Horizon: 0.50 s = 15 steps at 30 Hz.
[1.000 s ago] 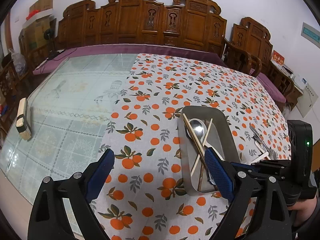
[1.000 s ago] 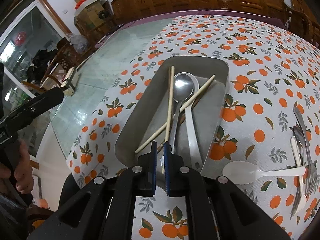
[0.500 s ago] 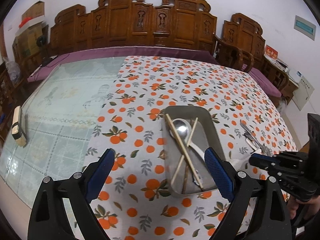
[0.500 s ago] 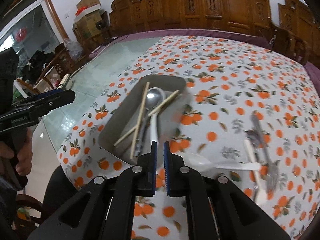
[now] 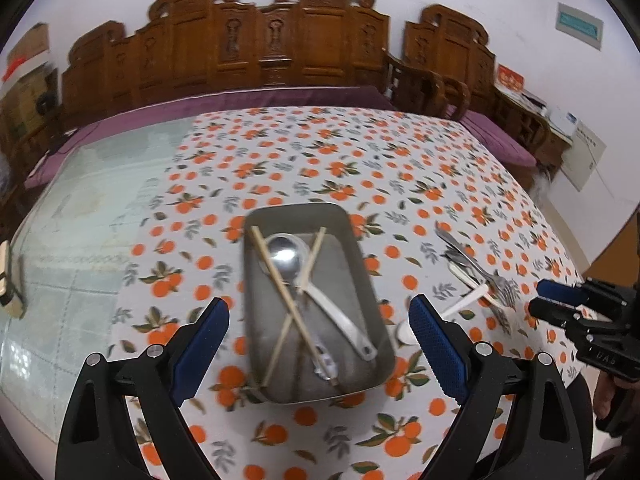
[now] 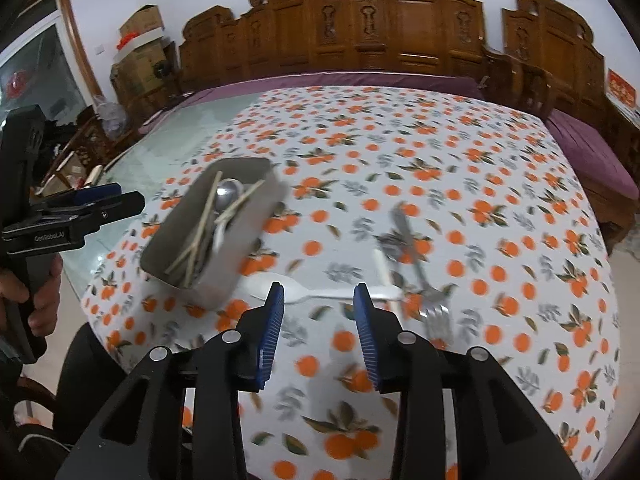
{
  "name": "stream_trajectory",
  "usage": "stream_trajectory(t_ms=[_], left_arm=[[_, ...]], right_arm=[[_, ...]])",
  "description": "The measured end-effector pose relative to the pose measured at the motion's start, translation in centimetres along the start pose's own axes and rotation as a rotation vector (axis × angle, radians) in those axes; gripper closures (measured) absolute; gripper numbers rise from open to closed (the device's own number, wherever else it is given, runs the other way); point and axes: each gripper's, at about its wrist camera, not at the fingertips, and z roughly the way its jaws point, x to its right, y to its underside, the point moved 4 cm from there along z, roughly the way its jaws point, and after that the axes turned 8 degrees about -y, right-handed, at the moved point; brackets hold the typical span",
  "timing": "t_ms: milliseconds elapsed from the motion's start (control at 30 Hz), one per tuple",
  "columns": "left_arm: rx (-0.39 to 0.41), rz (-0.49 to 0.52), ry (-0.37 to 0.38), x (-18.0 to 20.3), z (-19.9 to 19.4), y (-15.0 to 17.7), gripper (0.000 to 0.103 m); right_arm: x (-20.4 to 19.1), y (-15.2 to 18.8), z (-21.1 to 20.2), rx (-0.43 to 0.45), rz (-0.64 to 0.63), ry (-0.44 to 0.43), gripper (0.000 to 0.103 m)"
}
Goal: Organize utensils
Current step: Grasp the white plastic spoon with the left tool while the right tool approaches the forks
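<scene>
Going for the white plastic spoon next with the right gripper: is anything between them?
Nothing visible. The open right gripper hangs just short of the white plastic spoon, which lies flat on the orange-print tablecloth beside the grey metal tray, apart from the forks.

right gripper (image 6: 319, 300): jaws apart, empty, above orange-print tablecloth (image 6: 460, 184)
white spoon (image 6: 320, 294): flat on cloth, just beyond the fingertips
tray (image 6: 244, 236): left of spoon, holding chopsticks (image 6: 208, 216) and metal spoon (image 6: 226, 194)
forks (image 6: 416, 256): right, blurred
left gripper (image 6: 100, 200): far left, jaw state unclear
</scene>
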Motion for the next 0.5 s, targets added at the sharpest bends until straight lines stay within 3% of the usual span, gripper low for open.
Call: stream_trajectory(t_ms=[500], left_arm=[[-0.094,0.202,0.125,10.3,5.4,0.8,0.015]], right_arm=[[6.8,2.8,-1.4,-0.016,0.112,0.049,0.064]])
